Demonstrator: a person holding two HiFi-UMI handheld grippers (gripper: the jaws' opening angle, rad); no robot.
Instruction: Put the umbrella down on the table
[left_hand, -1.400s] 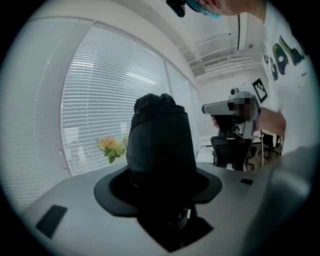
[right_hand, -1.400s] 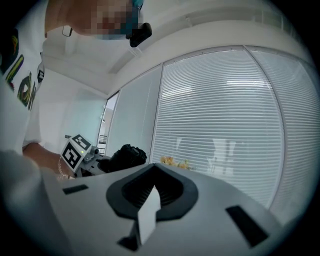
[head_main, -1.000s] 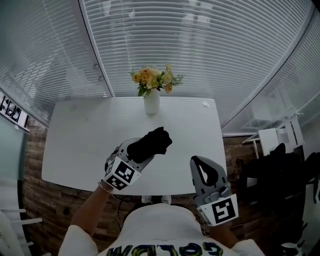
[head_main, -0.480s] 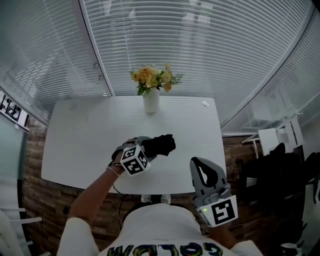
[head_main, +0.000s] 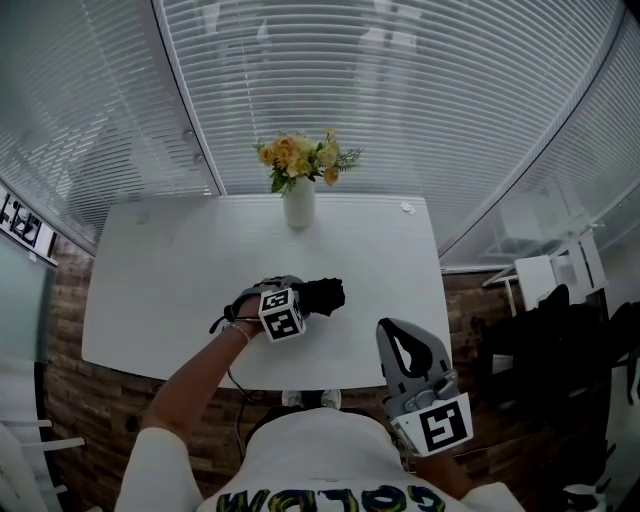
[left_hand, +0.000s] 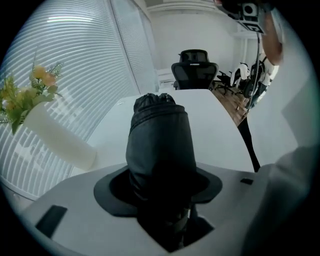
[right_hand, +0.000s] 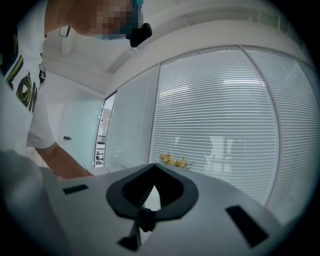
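The right tongs fill the lower part of the view, grey with a black-lined hollow. Their tips meet, with nothing between them. Just past the tips sits a bunch of yellow flowers, far off and blurred. White slatted blinds cover the windows behind. At the left edge are a person's white shirt and bare arm.
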